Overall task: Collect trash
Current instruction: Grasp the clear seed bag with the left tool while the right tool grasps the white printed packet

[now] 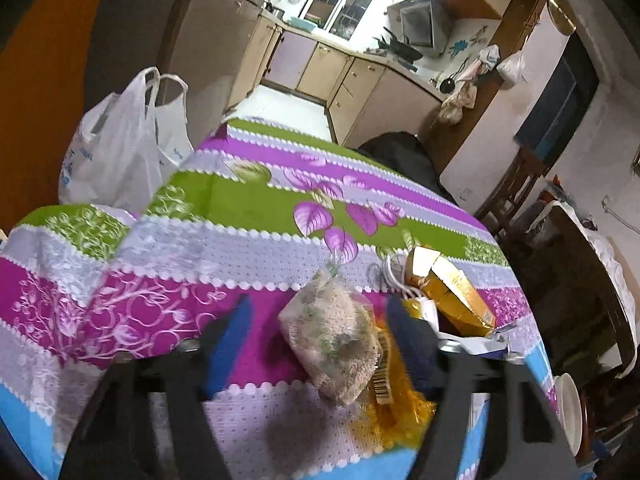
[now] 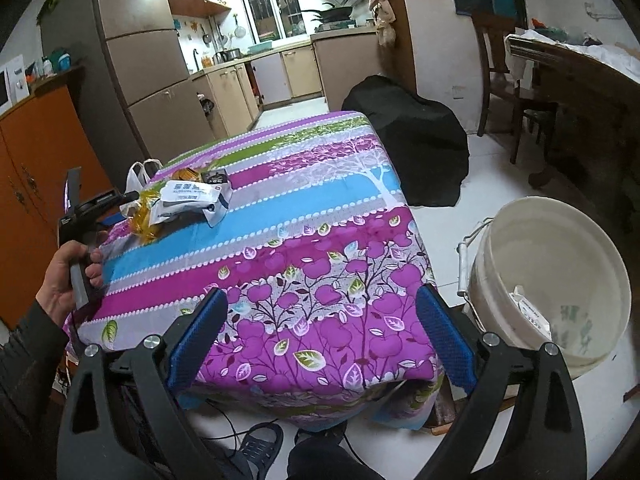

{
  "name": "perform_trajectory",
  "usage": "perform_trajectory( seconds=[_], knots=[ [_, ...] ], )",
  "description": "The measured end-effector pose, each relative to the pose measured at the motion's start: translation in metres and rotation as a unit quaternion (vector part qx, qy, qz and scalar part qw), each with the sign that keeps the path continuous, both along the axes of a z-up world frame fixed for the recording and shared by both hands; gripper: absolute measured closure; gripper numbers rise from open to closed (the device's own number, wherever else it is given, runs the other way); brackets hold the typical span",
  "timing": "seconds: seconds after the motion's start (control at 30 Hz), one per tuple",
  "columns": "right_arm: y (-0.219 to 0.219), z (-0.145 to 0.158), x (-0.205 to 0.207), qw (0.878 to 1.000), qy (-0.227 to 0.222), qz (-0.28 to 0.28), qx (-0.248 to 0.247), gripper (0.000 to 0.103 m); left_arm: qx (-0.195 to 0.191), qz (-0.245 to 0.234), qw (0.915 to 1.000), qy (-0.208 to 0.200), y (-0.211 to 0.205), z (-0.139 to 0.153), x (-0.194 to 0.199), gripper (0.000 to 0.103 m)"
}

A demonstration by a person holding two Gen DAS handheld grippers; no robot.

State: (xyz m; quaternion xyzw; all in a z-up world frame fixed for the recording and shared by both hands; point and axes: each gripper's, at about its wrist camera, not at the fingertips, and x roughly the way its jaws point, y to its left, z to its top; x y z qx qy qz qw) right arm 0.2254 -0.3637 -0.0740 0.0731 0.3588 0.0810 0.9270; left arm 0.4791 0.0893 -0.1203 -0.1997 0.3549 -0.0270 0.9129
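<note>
In the left wrist view a clear bag of pale grains (image 1: 332, 344) lies on the flowered tablecloth (image 1: 240, 208). My left gripper (image 1: 318, 312) stands open around it; the left pad is apart from the bag and the right pad is close beside it. Just right of the bag lie a yellow carton (image 1: 452, 296), a crumpled yellow wrapper (image 1: 400, 404) and white wrappers (image 1: 476, 344). In the right wrist view my right gripper (image 2: 324, 336) is open and holds nothing, over the table's near corner. The same trash pile (image 2: 184, 200) sits at the table's far left.
A white bucket (image 2: 552, 280) with a few wrappers inside stands on the floor right of the table. A white plastic bag (image 1: 120, 152) hangs off the table's left side. A black bag (image 2: 408, 136) lies on the floor beyond. A person's hand (image 2: 64, 276) grips the left gripper's handle.
</note>
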Motion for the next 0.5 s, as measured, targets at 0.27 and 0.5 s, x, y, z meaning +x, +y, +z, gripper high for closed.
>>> perform_trajectory(
  seconds=[0.27,0.5],
  knots=[
    [0.024,0.006,0.013,1.0,-0.002,0.027,-0.009,0.012,0.015,-0.02,0.9997,-0.003,-0.014,-0.015,0.004,0.052],
    [0.073,0.006,0.041,0.993,-0.008,0.115,-0.032,0.015,0.01,-0.001,0.9996,-0.026,0.007,0.0,-0.037,0.063]
  ],
)
